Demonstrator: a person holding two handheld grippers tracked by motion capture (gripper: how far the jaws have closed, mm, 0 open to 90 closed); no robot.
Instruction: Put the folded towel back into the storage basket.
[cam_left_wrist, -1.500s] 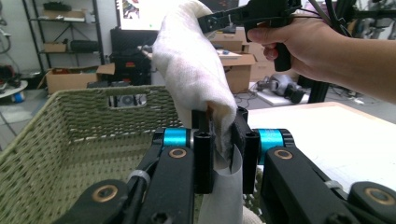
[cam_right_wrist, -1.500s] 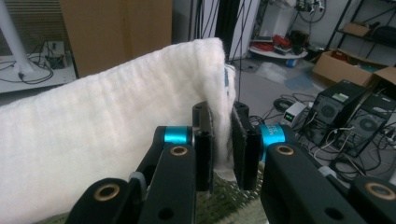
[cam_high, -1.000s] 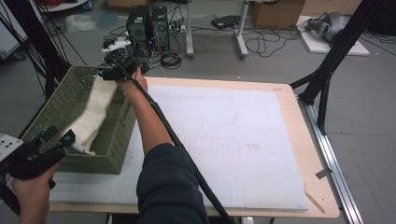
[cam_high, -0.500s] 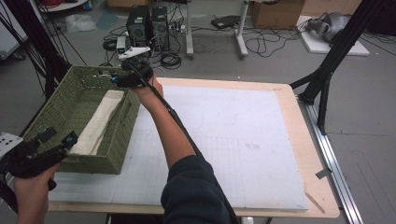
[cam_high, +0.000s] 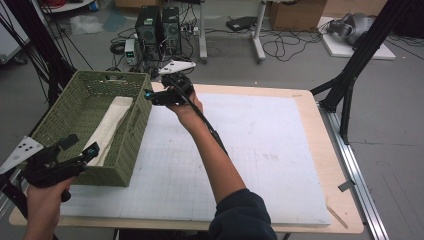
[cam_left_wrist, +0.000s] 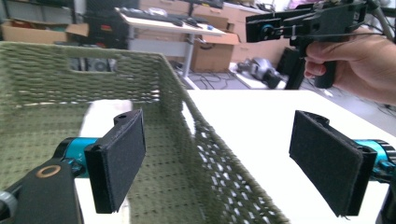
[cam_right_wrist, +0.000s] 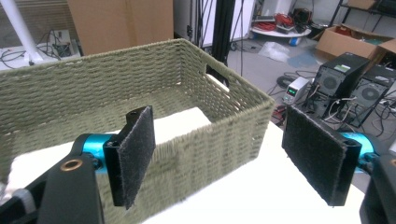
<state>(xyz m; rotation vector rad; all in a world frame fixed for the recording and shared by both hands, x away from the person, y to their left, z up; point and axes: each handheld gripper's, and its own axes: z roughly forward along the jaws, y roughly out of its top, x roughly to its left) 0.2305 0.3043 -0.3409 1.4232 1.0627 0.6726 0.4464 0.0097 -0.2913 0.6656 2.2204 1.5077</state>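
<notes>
**Towel down in the basket, both grippers let go**

The white towel (cam_high: 111, 126) now lies flat along the floor of the green woven basket (cam_high: 131, 134), where a second ago it hung draped over the near rim from the right hand-held gripper (cam_high: 156, 96). That gripper has pulled back off the basket and hovers above the worktop (cam_high: 260, 150) beside the far corner, its jaws just been opening, wide apart with nothing between them. The left hand-held gripper (cam_high: 80, 148) sits at the basket's near corner, its jaws also just been opening, spread across the wall without pressing it. By my reading the drop is done; what's left is clearing away.
</notes>
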